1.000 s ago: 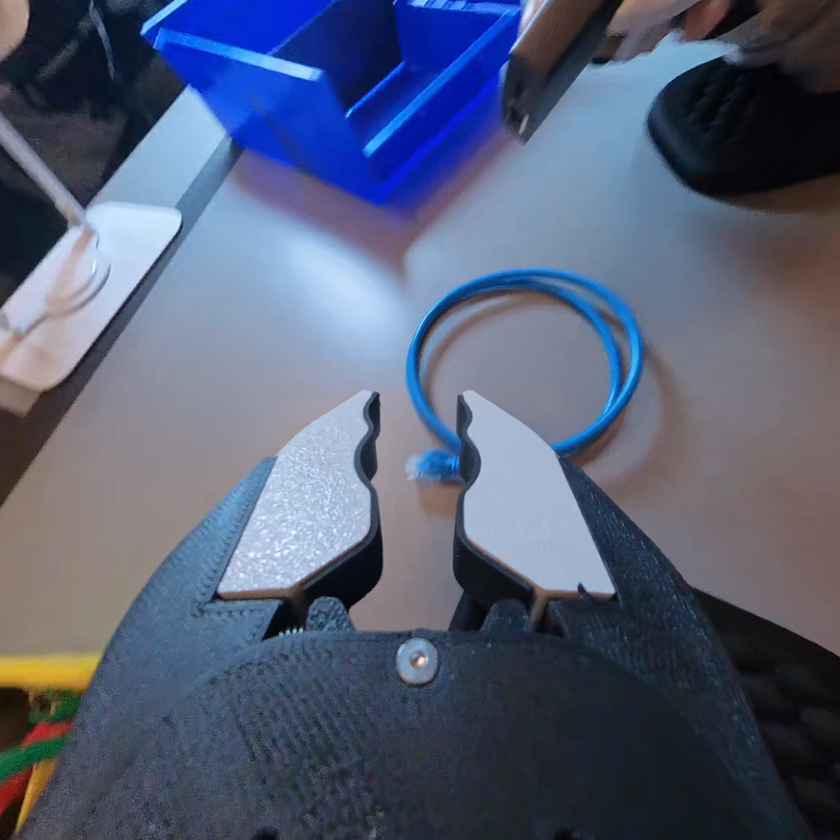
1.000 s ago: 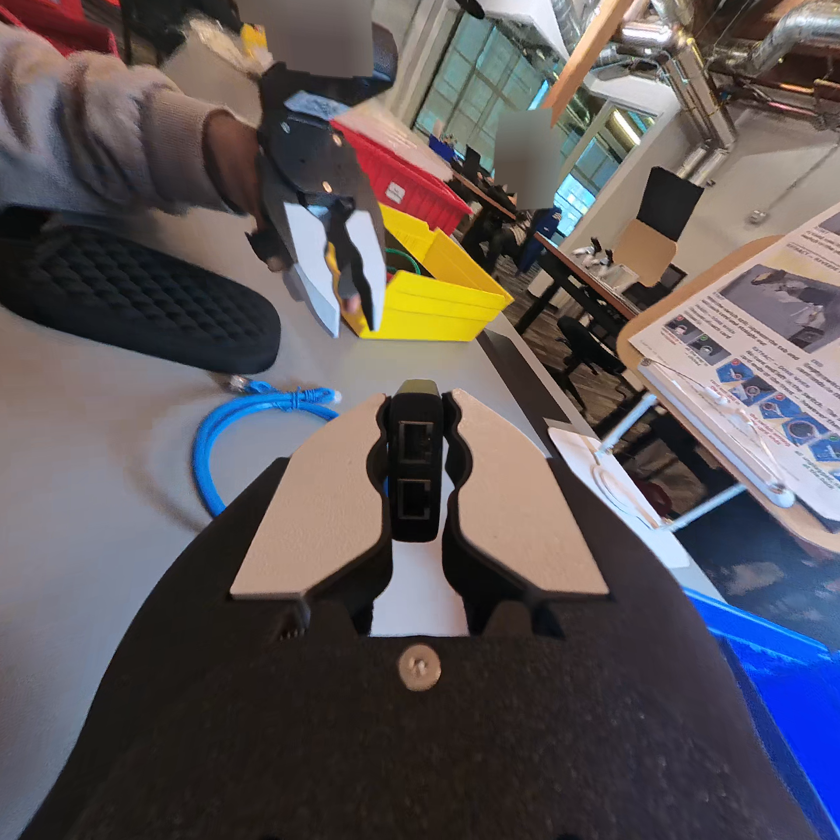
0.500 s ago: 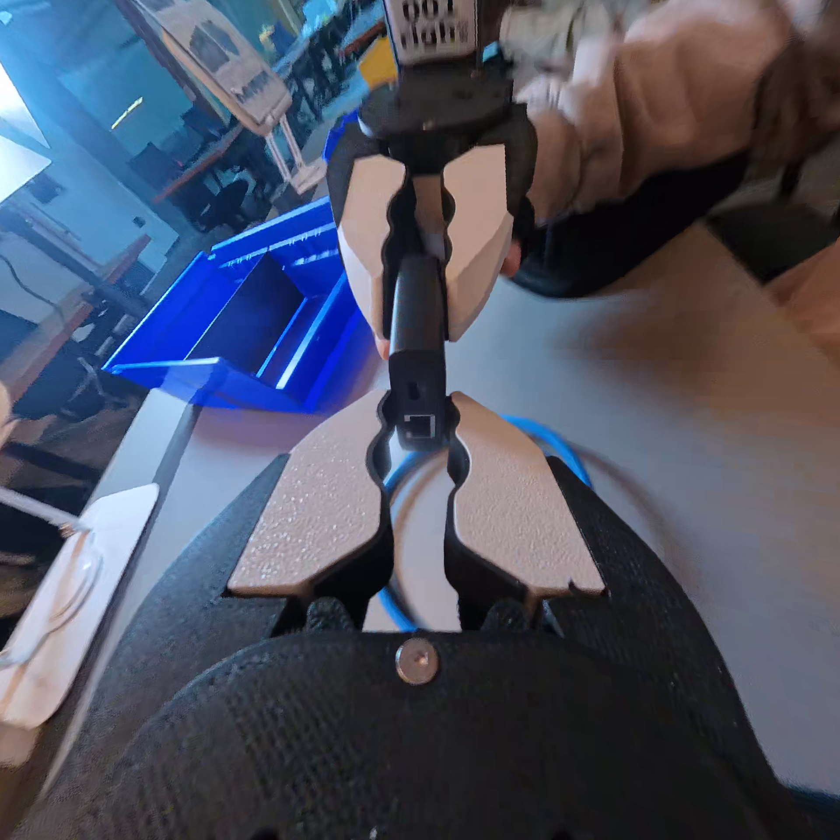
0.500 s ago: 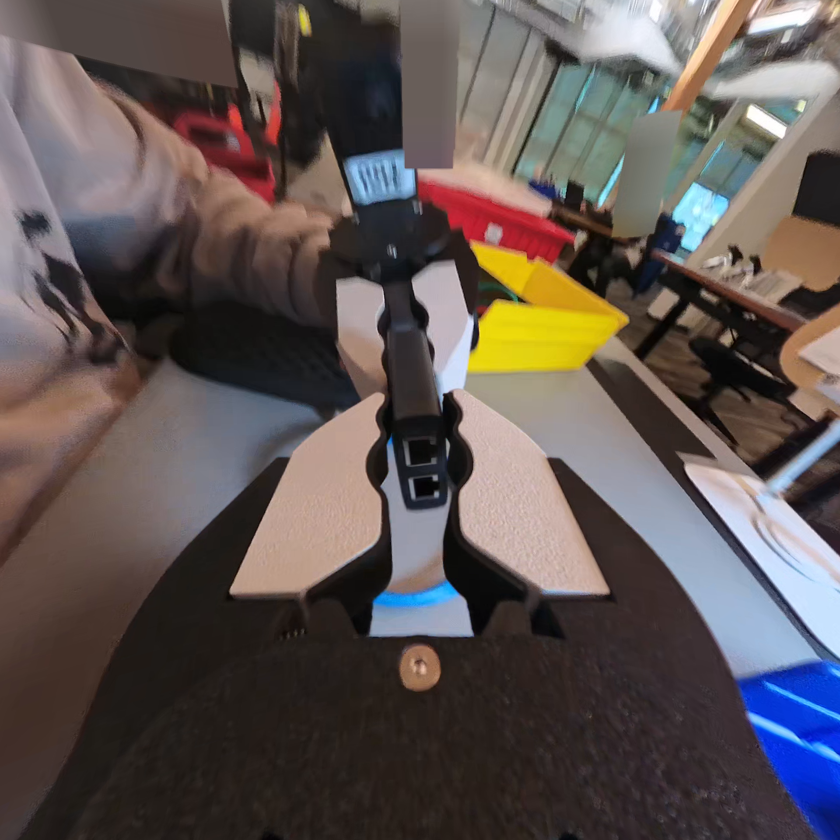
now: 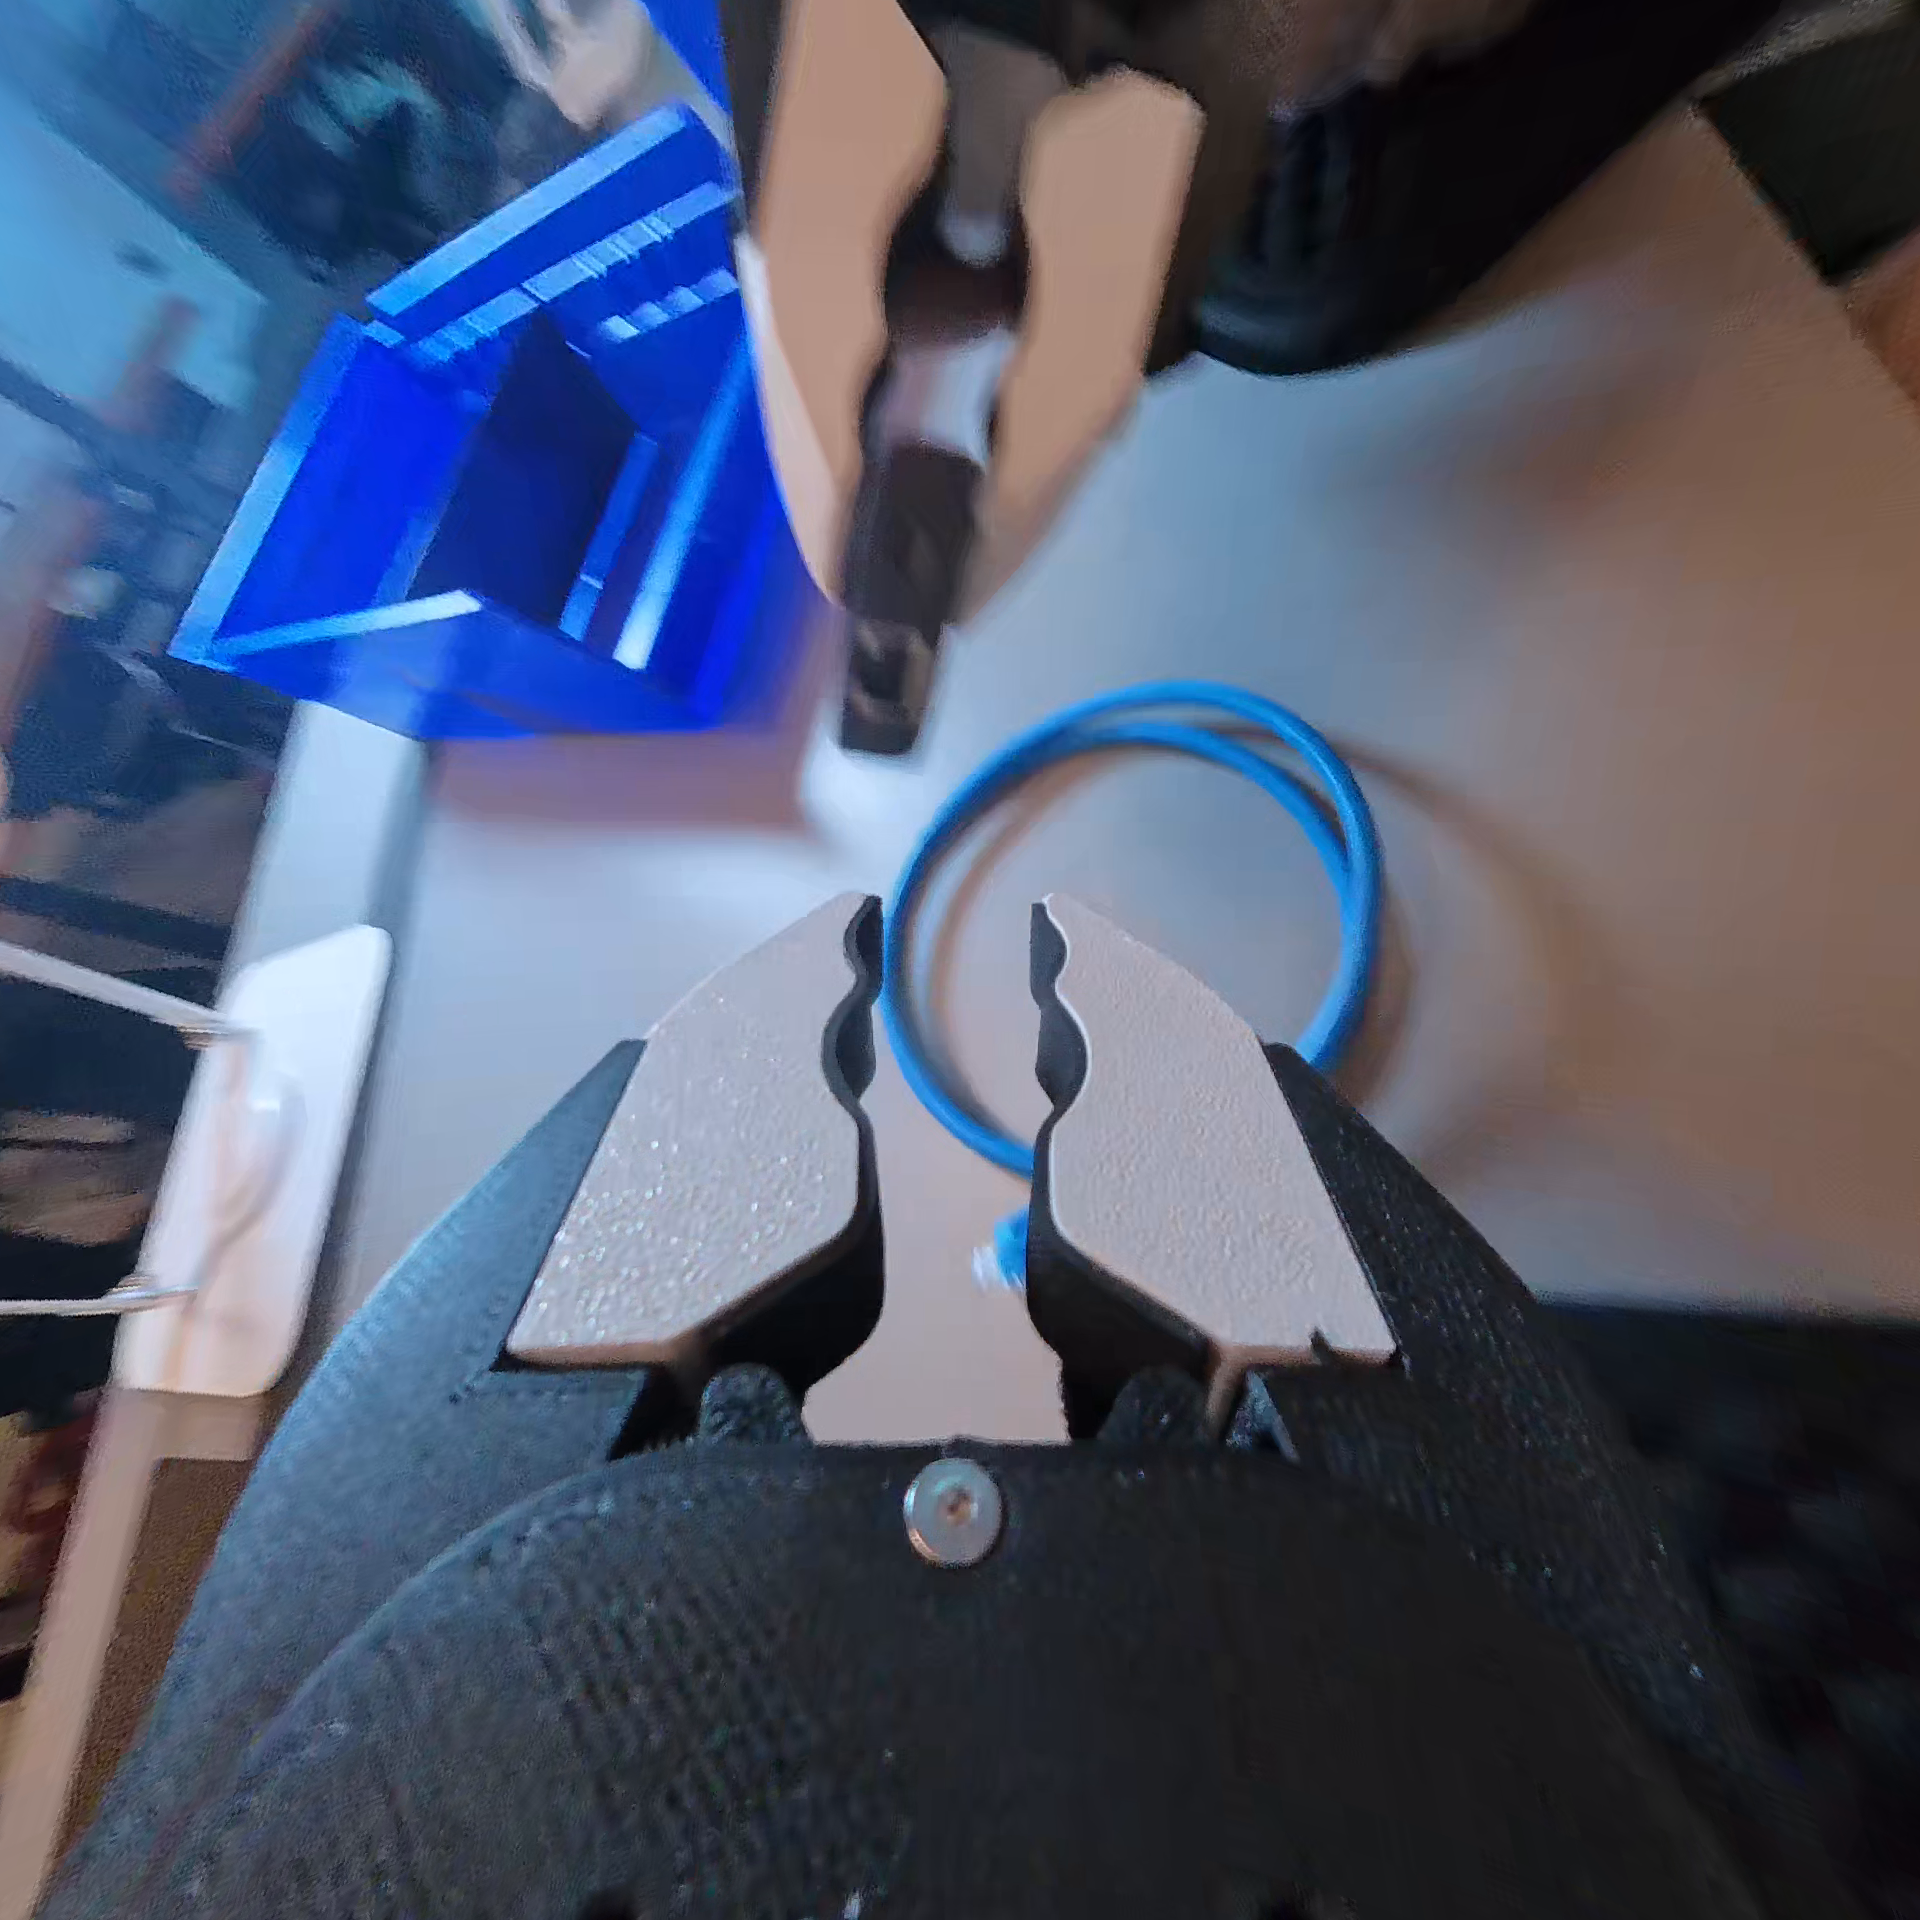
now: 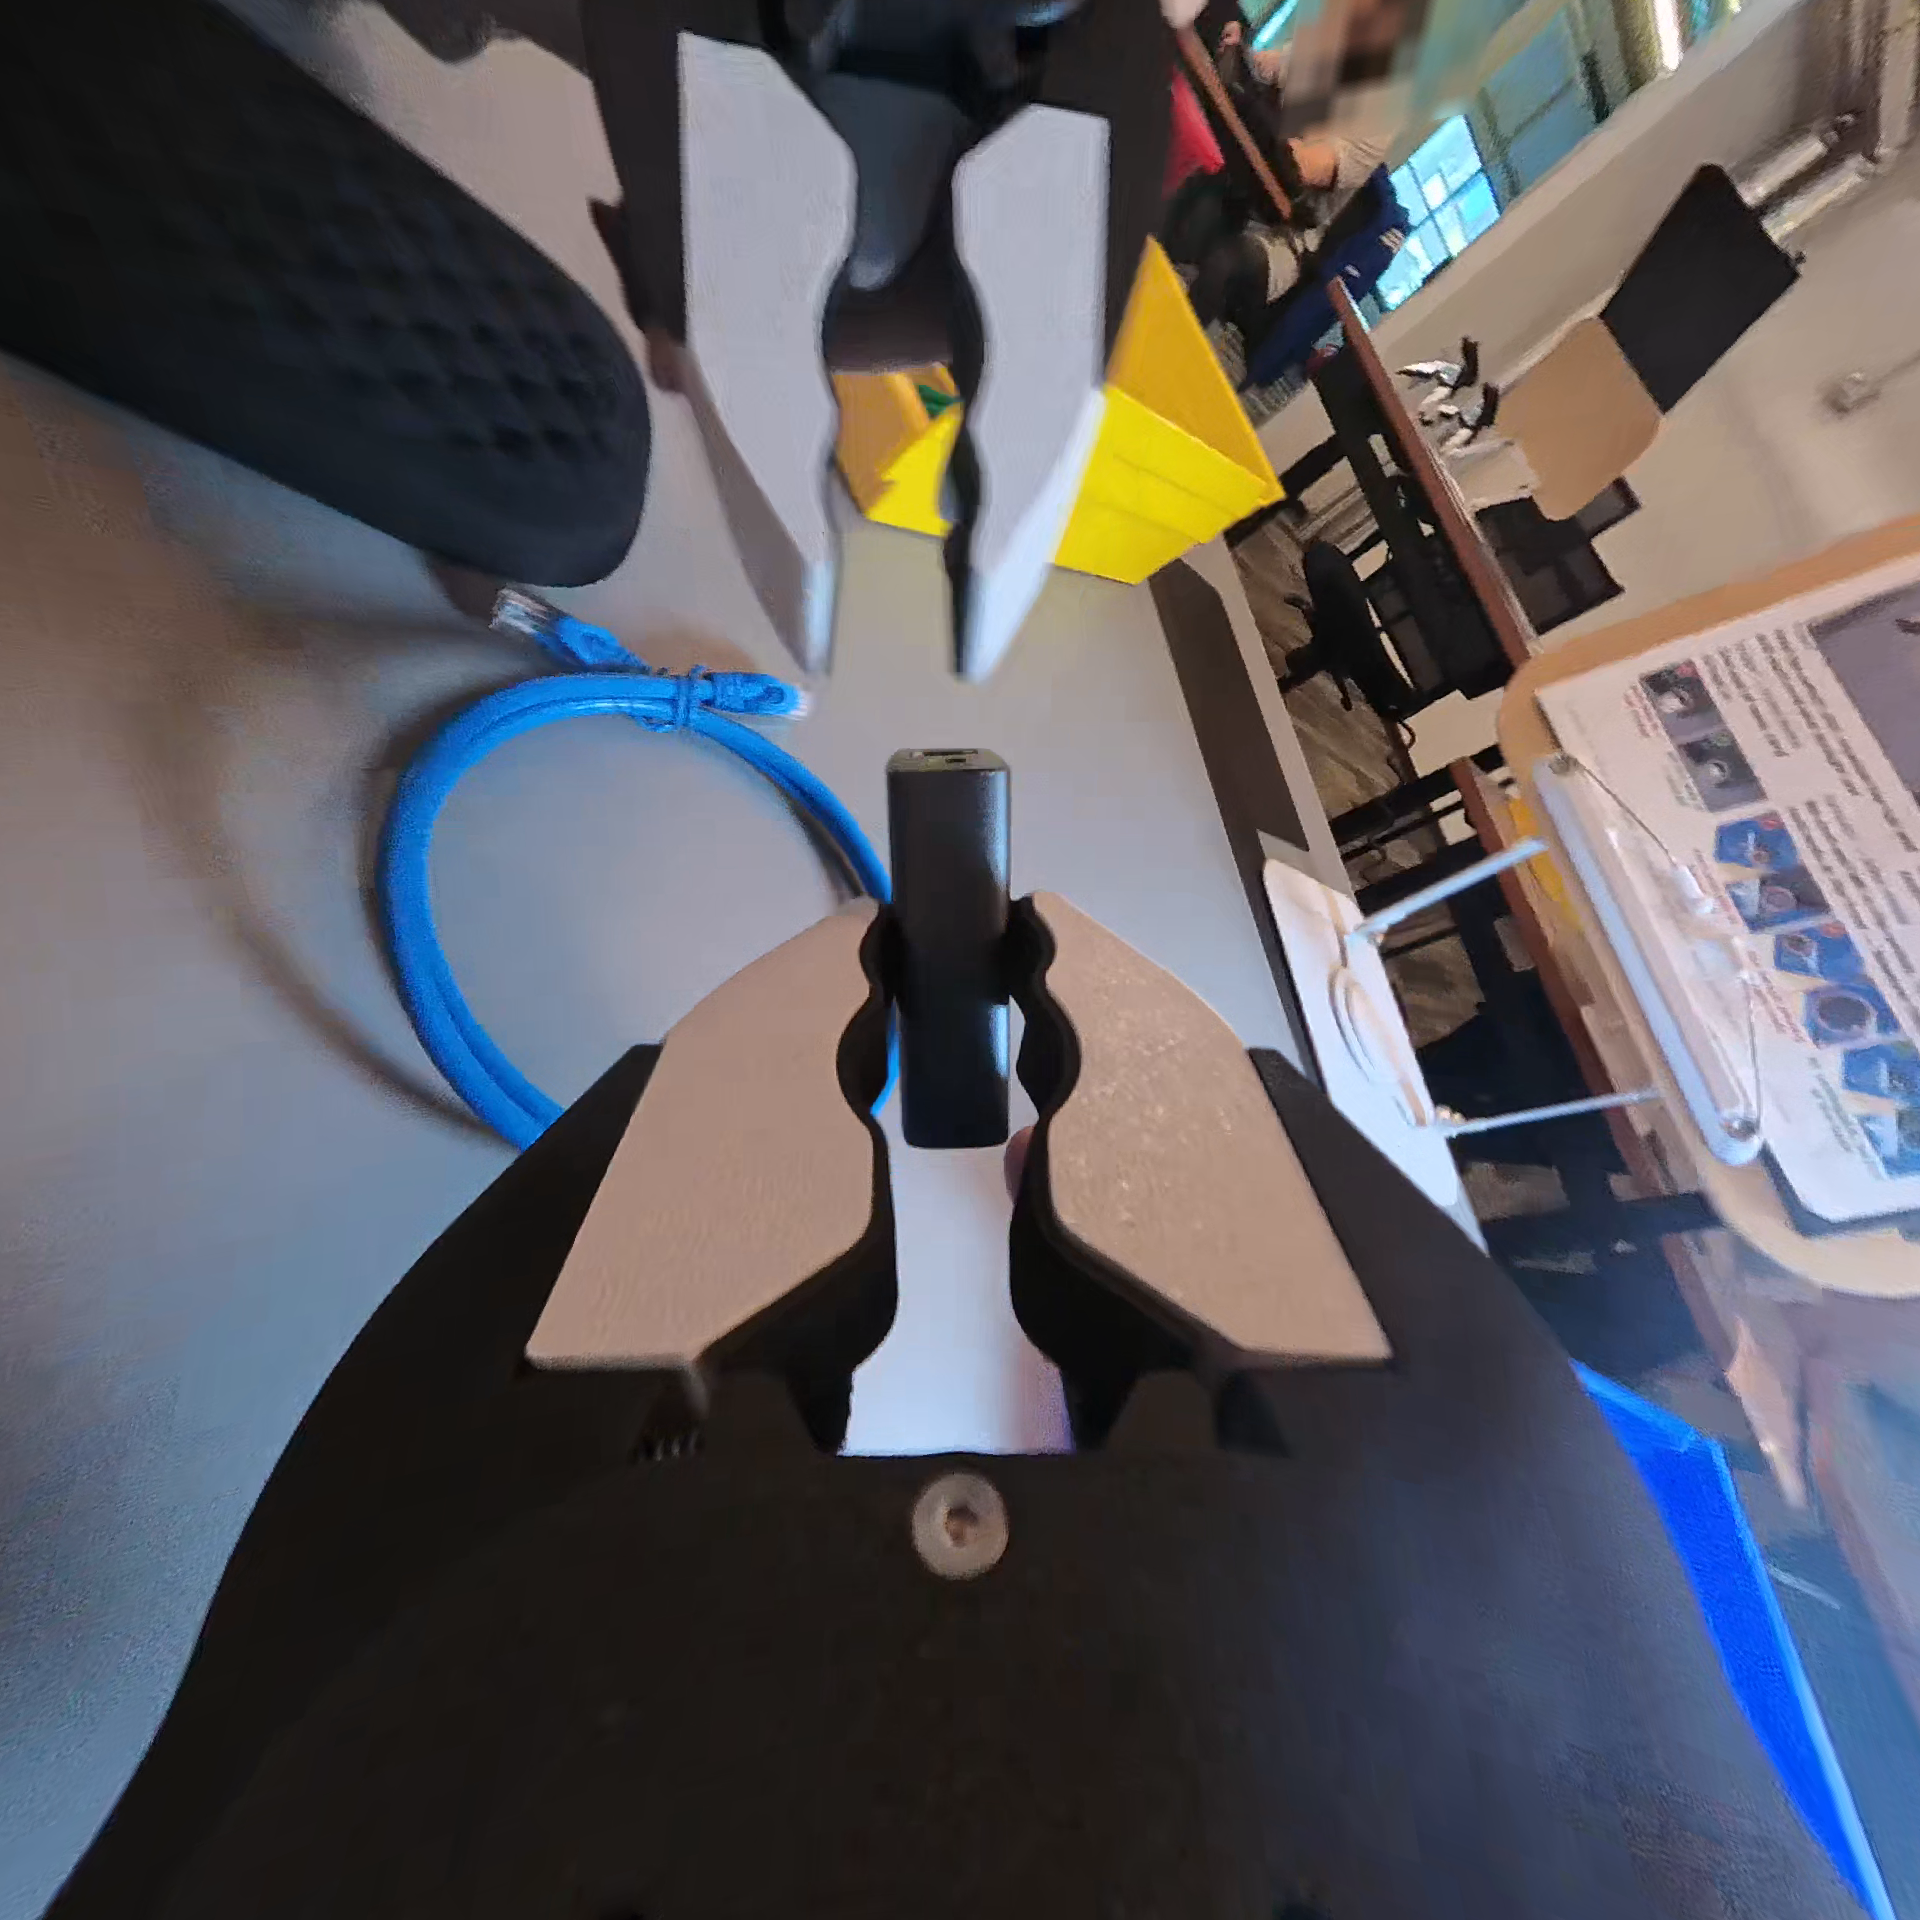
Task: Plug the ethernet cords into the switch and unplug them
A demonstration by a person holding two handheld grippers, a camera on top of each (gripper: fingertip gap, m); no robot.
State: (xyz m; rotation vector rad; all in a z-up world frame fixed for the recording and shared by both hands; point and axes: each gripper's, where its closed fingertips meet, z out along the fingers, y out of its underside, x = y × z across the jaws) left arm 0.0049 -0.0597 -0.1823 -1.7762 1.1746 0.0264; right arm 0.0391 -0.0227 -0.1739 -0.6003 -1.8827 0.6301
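Note:
My right gripper (image 6: 951, 914) is shut on a small black switch (image 6: 951, 935), which sticks out forward past the fingertips. The switch also shows blurred in the left wrist view (image 5: 894, 623), held above the table by the right gripper. My left gripper (image 5: 956, 914) is open and empty, a short way from the switch's free end; it shows from the front in the right wrist view (image 6: 883, 644). A coiled blue ethernet cord (image 5: 1340, 831) lies on the table under both grippers. One plug (image 5: 1003, 1252) shows between my left fingers. Both plugs (image 6: 530, 613) lie loose in the right wrist view.
A blue bin (image 5: 468, 520) stands at the table's far left in the left wrist view. A yellow bin (image 6: 1174, 457) and a black textured pad (image 6: 312, 312) lie behind the cord. A white stand base (image 5: 260, 1143) and an instruction sheet (image 6: 1766, 883) sit at the table edge. My right fingertips sit around 6 centimetres from my left ones.
Half a second ago my left fingers flanked the switch's end. Now the left gripper has drawn back and stands open, apart from it. The switch sticks farther out of the right gripper.

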